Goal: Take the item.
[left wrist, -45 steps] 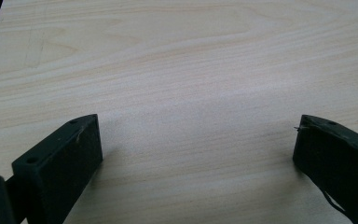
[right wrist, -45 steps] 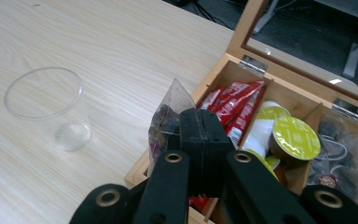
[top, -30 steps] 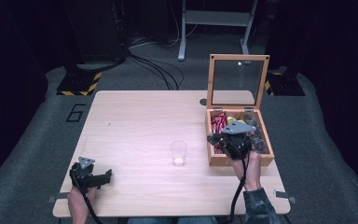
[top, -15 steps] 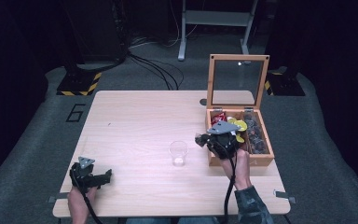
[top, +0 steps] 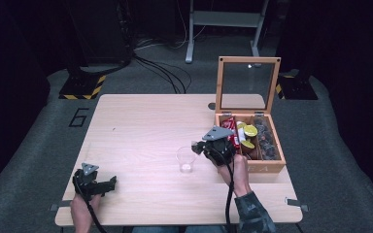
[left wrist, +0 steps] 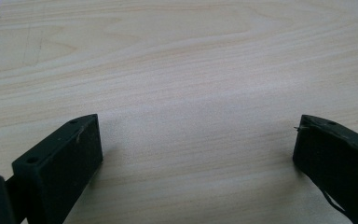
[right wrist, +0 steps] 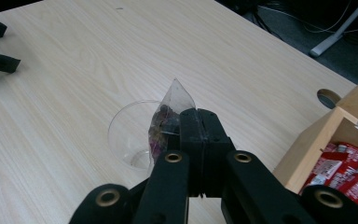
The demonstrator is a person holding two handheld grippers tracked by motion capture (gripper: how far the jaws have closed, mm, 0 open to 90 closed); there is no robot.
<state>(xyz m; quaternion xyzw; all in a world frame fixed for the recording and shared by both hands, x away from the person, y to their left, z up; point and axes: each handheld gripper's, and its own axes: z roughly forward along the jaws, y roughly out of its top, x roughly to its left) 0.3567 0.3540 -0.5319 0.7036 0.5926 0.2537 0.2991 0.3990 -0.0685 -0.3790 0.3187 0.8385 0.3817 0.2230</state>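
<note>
The right tool (right wrist: 186,122), out of the wooden box (top: 272,165), now hangs clamped on a clear sachet (right wrist: 168,116) above the plastic cup (right wrist: 130,140), likely to drop it in, while the left tool (left wrist: 196,149) rests wide open and empty on the tabletop (top: 141,126).

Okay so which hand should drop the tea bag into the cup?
Right. The right gripper is already shut on the tea bag beside the clear cup; the left gripper rests open, well apart.

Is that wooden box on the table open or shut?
Open. The wooden box has its glass-paned lid standing upright at the back, and the red packets and yellow items inside are in plain sight.
</note>
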